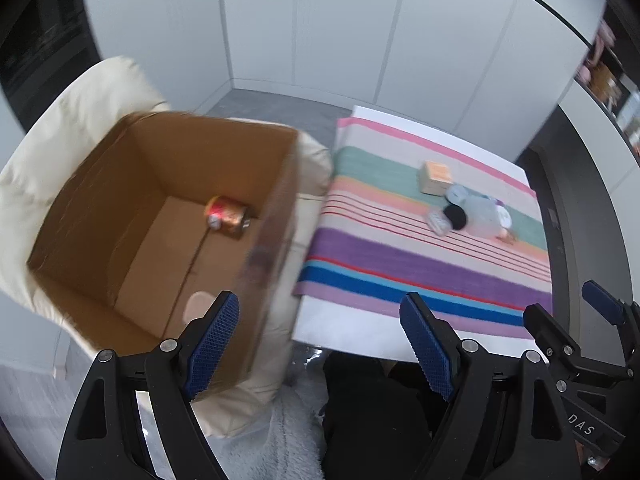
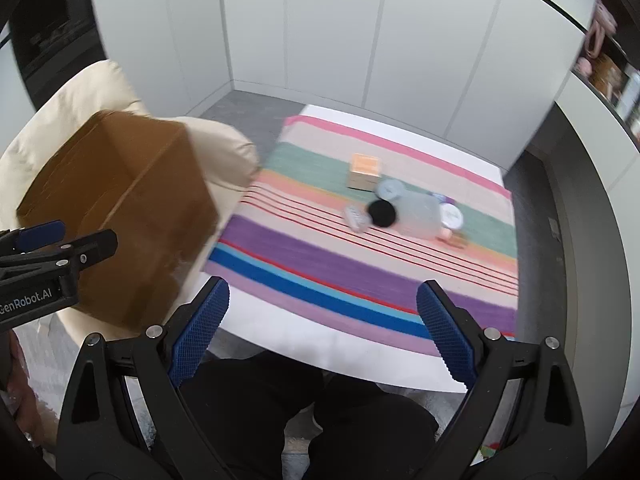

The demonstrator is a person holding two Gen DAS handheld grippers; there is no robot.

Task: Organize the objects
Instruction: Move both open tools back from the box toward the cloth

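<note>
Both grippers gape; cardboard box (image 1: 168, 216) holds one can (image 1: 226, 216).

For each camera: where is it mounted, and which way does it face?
Left wrist: on the left hand-held gripper, angled down into the cardboard box holding a can; dark trouser legs below.
Right wrist: on the right hand-held gripper, facing the striped cloth; same legs.
Shared: box, cloth, small items, the other gripper.
</note>
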